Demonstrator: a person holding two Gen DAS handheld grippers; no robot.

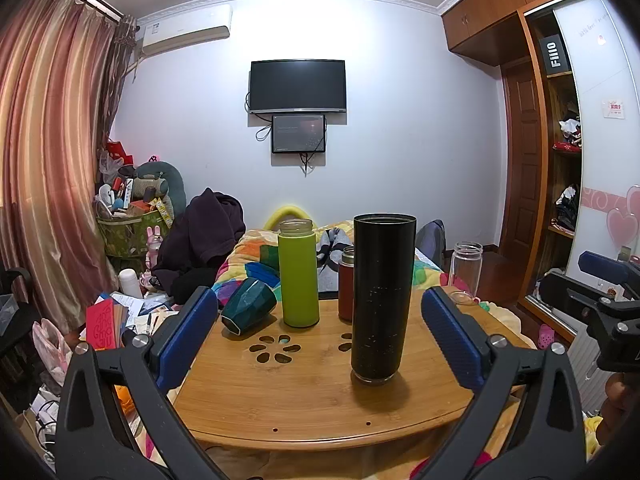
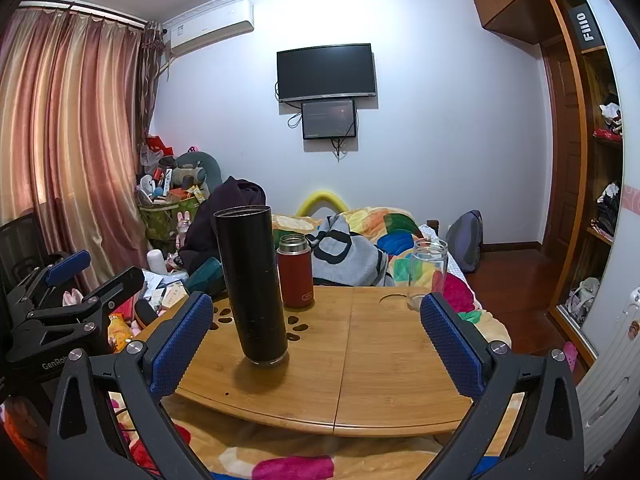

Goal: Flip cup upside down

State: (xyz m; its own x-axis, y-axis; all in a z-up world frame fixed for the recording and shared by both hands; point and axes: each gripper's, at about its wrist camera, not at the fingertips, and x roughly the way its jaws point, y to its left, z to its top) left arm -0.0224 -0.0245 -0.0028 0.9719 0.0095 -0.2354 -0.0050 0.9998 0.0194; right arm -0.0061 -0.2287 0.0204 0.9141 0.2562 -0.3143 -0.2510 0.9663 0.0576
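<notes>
A tall black cup (image 1: 382, 300) stands on the wooden table (image 1: 304, 396), its open rim up; it also shows in the right wrist view (image 2: 252, 284). A dark green faceted cup (image 1: 248, 310) lies on its side at the table's far left. My left gripper (image 1: 316, 336) is open and empty, in front of the black cup, jaws wide apart. My right gripper (image 2: 316, 340) is open and empty, with the black cup ahead to its left. The left gripper also shows at the left edge of the right wrist view (image 2: 76, 280).
A lime green bottle (image 1: 298, 274), a red thermos (image 2: 295, 272) and a clear glass jar (image 2: 427, 274) stand on the table. The table sits on a bed with a colourful blanket (image 2: 400, 224). Clutter lies at the left, a wardrobe (image 2: 592, 160) at the right.
</notes>
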